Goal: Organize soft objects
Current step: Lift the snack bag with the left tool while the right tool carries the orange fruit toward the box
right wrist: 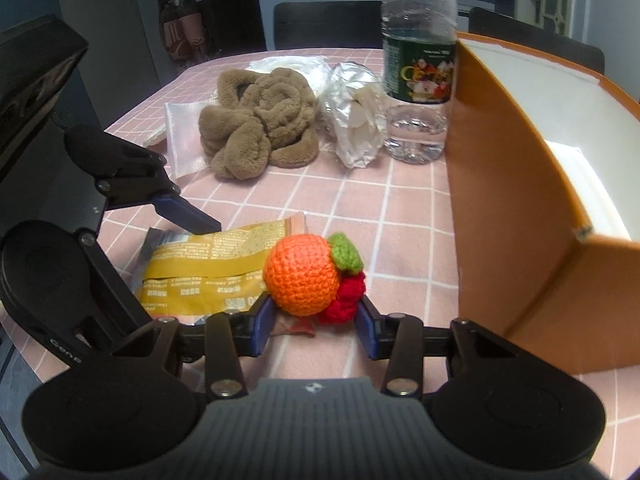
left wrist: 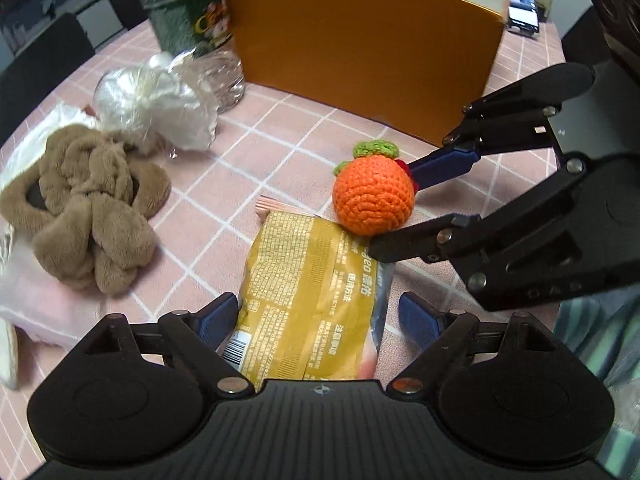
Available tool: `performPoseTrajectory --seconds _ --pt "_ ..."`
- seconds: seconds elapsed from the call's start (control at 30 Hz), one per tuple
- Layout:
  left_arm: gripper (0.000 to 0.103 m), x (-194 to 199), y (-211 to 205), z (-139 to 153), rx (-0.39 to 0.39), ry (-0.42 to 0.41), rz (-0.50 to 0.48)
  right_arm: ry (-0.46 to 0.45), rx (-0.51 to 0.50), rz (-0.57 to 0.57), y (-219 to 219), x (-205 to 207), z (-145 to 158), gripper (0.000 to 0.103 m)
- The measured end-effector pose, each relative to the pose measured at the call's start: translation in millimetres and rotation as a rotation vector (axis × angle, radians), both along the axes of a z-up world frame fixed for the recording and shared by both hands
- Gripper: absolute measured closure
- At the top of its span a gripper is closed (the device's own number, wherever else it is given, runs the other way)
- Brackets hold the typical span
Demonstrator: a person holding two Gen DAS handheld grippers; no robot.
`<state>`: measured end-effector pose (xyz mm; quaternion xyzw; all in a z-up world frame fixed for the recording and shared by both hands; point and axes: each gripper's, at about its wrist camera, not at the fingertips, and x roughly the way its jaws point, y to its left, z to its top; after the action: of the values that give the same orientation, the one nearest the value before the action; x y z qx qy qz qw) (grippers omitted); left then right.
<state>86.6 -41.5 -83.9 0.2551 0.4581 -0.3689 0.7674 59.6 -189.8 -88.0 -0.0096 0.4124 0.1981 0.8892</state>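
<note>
An orange crocheted ball (right wrist: 300,274) with a green leaf and red bits lies on the pink checked tablecloth, partly on a yellow snack packet (left wrist: 308,296). My right gripper (right wrist: 315,326) is open, its blue pads on either side of the ball. It also shows in the left wrist view (left wrist: 394,210) around the ball (left wrist: 374,196). My left gripper (left wrist: 316,320) is open with the packet (right wrist: 208,268) between its fingers. A brown plush toy (left wrist: 86,208) lies to the left.
An orange open box (right wrist: 516,216) stands at the right with a white inside. A water bottle (right wrist: 418,64), a foil-wrapped bundle (right wrist: 356,120) and clear plastic bags (right wrist: 182,136) stand behind the plush toy (right wrist: 260,120). Dark chairs ring the table.
</note>
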Motion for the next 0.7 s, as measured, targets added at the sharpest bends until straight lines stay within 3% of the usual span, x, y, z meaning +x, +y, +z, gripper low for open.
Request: performPoseTrajectory --seconds 0.1,0.17,0.37,0.7 --pt "0.005 0 -1 2 0.004 0.008 0.021 -0.011 0.000 0.006 1 1 1 0.060" --pt "0.016 0 -1 5 0.003 -0.001 0.039 -0.021 0.004 0.002 -1 1 3 0.061" --pt "0.021 -3 -1 6 -0.005 -0.025 0.081 -0.072 -0.033 -0.005 -7 -2 14 0.061" --pt "0.026 -6 20 20 -0.062 -0.031 0.247 -0.106 -0.022 0.022 -10 -3 32 0.061"
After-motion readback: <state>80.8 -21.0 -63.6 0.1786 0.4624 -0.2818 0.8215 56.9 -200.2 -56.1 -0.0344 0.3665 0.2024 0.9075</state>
